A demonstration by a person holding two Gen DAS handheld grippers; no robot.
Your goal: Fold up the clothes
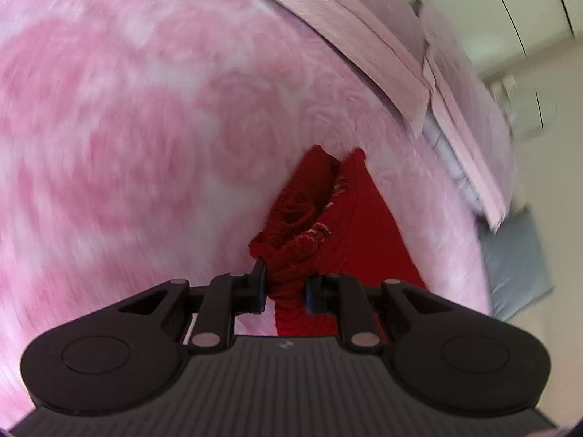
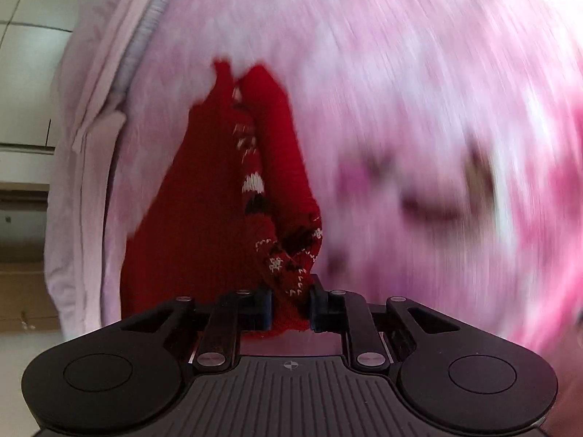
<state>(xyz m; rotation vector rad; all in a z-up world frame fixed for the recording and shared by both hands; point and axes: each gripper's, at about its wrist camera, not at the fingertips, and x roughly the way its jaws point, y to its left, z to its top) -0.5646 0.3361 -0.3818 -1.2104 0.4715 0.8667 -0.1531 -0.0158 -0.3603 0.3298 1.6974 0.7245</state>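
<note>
Both grippers, left gripper (image 1: 283, 287) and right gripper (image 2: 289, 306), pinch bunched edges of a red knitted sweater (image 2: 204, 196) hanging over a pink fleece bed (image 1: 145, 127). Best kept taut and level, lowering evenly toward the bed's middle.

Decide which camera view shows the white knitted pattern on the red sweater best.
The right wrist view: the red knitted sweater, pinched in the right gripper, shows white pattern stitches down its fold. The left wrist view shows the same sweater in the left gripper, with only faint pale flecks.
</note>
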